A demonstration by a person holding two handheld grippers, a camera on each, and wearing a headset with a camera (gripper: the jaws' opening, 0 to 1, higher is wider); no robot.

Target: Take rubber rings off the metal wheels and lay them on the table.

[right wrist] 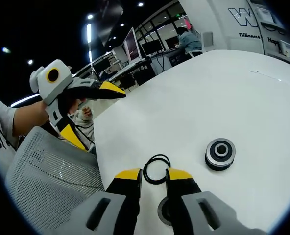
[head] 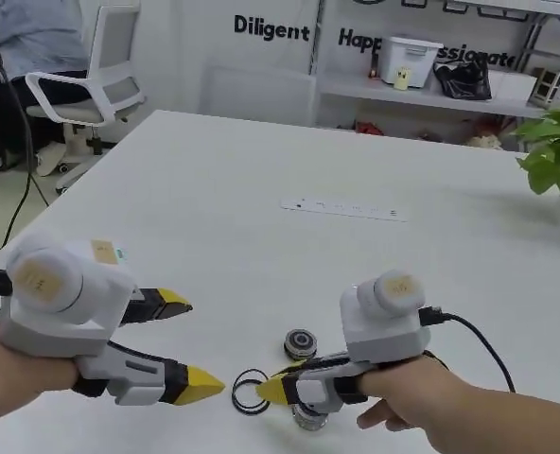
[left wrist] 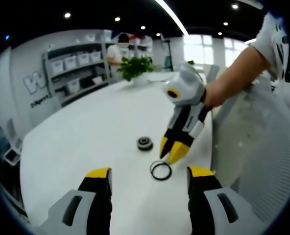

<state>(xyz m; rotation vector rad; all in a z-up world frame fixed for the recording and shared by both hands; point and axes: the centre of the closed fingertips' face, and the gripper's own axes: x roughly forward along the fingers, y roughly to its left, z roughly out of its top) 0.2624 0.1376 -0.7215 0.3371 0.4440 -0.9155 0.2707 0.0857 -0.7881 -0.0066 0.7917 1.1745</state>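
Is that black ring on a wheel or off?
Off: the ring lies loose on the table, apart from the wheel.

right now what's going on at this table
A person holds a gripper in each hand at a white table. A black rubber ring lies loose on the table, just ahead of the right gripper, jaws slightly parted. The left gripper hovers nearby, jaws wide open. One wheel stands farther back; another wheel sits under the right gripper.
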